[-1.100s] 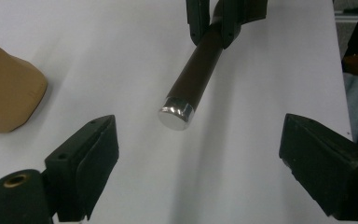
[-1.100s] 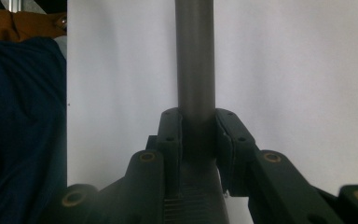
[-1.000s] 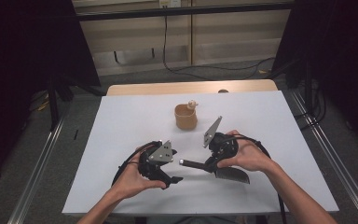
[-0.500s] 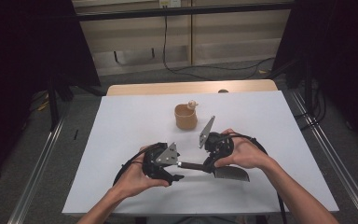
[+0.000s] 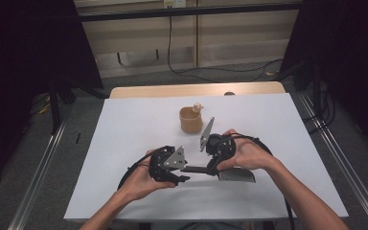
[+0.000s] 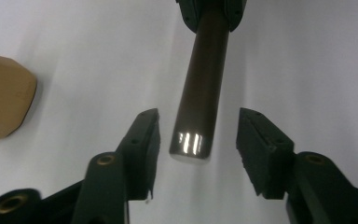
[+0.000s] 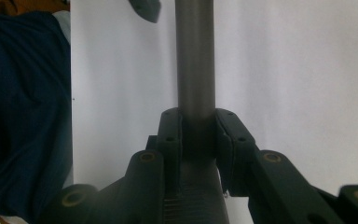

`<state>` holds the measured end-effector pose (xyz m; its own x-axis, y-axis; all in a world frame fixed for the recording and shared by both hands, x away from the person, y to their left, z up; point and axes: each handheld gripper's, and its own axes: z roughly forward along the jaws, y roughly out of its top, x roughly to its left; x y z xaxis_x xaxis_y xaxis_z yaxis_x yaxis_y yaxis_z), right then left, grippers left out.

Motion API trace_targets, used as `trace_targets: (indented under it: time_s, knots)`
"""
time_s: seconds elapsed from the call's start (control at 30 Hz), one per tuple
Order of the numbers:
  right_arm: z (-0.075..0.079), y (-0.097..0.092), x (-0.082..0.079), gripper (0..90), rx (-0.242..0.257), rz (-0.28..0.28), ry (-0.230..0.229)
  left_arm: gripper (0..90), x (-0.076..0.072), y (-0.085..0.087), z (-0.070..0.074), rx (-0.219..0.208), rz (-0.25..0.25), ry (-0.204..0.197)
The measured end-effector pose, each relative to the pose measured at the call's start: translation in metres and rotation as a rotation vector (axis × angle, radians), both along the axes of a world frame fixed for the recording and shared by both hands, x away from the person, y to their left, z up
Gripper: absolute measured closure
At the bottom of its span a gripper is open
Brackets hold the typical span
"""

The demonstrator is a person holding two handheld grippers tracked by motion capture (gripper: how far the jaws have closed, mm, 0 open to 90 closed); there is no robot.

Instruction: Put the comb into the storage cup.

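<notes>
A dark round handle [image 6: 200,79] with a flat metal blade [image 5: 237,175] lies level just above the white table, end glossy.

Left tool [image 6: 196,140] closing around dark handle [image 6: 204,88], untouched.

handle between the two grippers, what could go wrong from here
1. The left gripper has just been closing, but its pads do not yet touch the dark handle; the free end sits nearer one pad, so it may get pushed sideways.
2. The right gripper alone clamps the handle; releasing early would drop it onto the white table.
</notes>
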<state>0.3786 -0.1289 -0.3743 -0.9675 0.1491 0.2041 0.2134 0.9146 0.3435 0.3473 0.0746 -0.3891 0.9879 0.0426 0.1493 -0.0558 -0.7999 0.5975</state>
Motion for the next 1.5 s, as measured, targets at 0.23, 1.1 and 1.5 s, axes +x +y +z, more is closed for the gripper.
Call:
trace_targets:
  time_s: [0.23,1.1,1.5]
  knots:
    - [-0.002,0.003,0.001,72.8,-0.011,0.015,0.020,58.1,0.000,-0.008,0.000,0.041,-0.036,-0.011]
    - [-0.007,0.008,0.005,72.8,-0.016,0.031,0.029,69.3,0.002,-0.011,-0.006,0.065,-0.052,-0.015]
    - [-0.008,0.006,0.006,72.8,0.016,0.032,0.042,68.5,0.000,-0.011,-0.005,0.045,-0.049,-0.029]
